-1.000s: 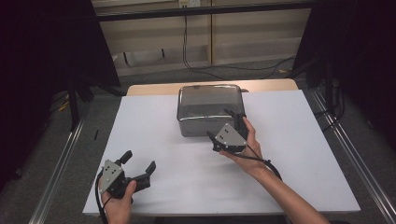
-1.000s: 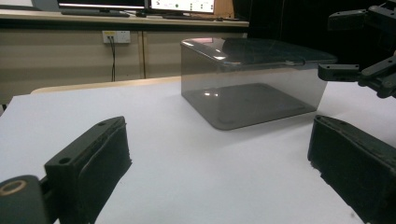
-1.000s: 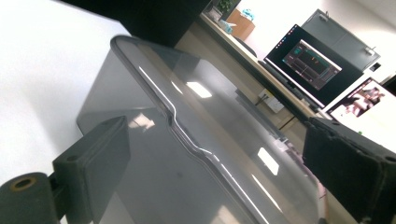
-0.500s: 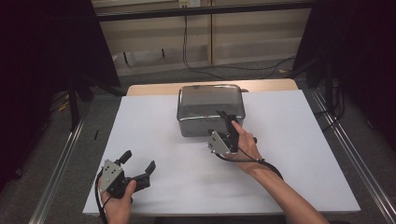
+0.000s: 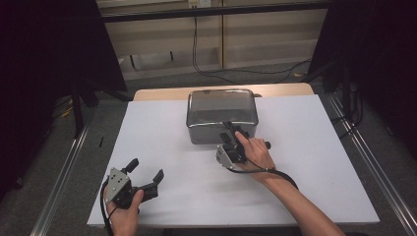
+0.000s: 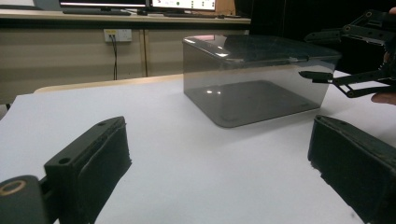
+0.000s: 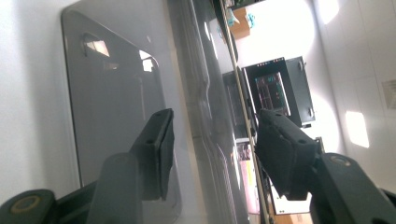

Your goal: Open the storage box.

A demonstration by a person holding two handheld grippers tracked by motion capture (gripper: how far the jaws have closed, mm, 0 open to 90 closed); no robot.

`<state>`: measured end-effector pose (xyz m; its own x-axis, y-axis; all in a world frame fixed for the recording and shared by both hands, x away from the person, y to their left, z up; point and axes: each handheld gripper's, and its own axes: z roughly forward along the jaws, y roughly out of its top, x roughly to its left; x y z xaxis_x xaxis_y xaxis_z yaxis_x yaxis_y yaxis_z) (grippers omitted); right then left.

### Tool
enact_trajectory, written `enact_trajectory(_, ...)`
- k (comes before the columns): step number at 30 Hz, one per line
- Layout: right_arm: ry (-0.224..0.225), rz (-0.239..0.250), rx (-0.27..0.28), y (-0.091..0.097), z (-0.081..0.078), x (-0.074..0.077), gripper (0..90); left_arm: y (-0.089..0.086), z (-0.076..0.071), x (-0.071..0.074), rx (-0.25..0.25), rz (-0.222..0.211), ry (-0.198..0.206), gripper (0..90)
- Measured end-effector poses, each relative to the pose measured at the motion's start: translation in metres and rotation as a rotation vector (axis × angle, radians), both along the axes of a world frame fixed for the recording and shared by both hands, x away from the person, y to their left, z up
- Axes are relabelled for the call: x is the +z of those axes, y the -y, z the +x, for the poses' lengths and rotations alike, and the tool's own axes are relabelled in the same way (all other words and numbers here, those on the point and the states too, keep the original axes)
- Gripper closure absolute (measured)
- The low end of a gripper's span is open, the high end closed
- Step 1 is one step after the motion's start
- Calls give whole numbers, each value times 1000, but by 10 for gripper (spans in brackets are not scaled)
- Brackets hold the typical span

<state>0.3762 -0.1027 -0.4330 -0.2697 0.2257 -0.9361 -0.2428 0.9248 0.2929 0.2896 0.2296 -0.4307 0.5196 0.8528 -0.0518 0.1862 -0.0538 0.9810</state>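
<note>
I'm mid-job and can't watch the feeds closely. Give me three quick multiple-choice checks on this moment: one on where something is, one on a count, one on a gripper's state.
1. Where is the right gripper?
A. at the near edge of the grey box
B. at the table's near left corner
C. off the table, by the floor rail

2. How many boxes stand on the white table?
A. one
B. two
C. three

3. How do the left gripper's jaws stand?
A. shut tight
B. wide open, holding nothing
C. shut on a cloth

Answers:
1. A: its jaws straddle the lid edge of the grey box in the right gripper view.
2. A: the high view has just that box.
3. B: the left gripper has a bare table between its jaws.
</note>
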Motion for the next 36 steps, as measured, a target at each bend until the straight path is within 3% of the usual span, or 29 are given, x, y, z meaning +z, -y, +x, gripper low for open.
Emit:
enact_trajectory(6,9,-63,-18,-3,1,-5,585,0,0,0,0,0,-2,52)
enact_trajectory(18,22,-83,-27,-5,0,-2,767,-2,0,0,5,-1,3,52)
enact_trajectory(23,40,-116,-23,-6,0,-3,782,-1,0,0,0,8,2,52)
enact_trajectory(36,55,-106,-15,-5,-1,0,798,0,1,0,-5,16,4,52)
